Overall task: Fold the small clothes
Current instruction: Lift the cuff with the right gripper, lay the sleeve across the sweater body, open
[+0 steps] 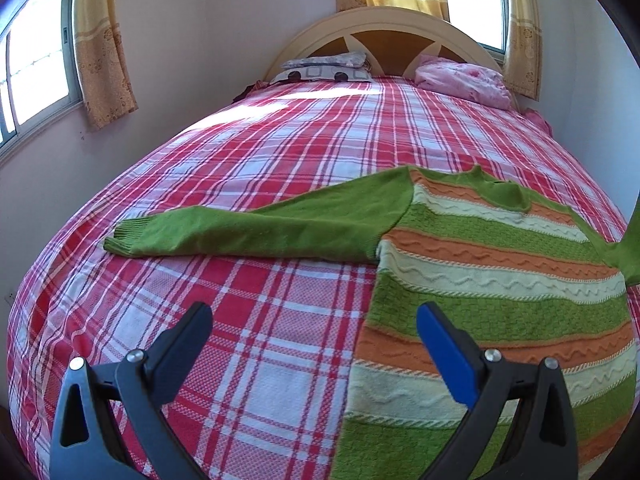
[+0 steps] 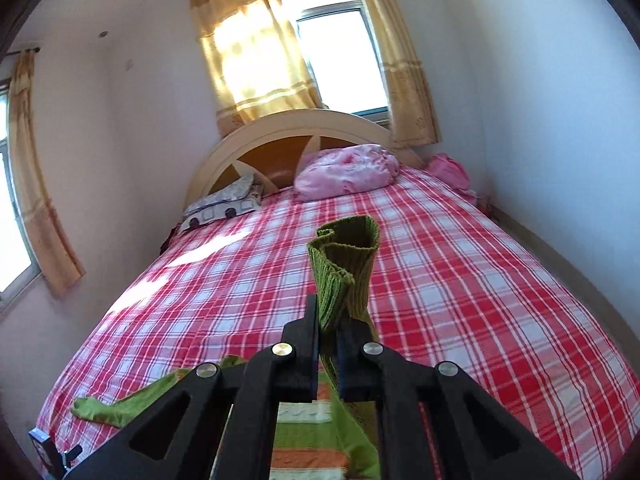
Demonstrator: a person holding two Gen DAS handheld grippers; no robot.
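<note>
A striped green, orange and cream knit sweater (image 1: 496,276) lies flat on the red plaid bed (image 1: 248,184). Its green left sleeve (image 1: 240,236) stretches out to the left. My left gripper (image 1: 314,320) hovers open above the sweater's left edge, nothing between its fingers. In the right wrist view my right gripper (image 2: 329,320) is shut on the ribbed green cuff (image 2: 346,256) of the other sleeve, lifted above the bed, the cuff sticking up past the fingertips. Below it lie the sweater's body (image 2: 304,440) and the far sleeve (image 2: 120,404).
Against the curved headboard (image 1: 384,28) rest a grey patterned pillow (image 1: 324,70) and a pink bundle of bedding (image 1: 464,82). Walls with curtained windows close in on the left and behind the bed. A wall runs along the bed's right side.
</note>
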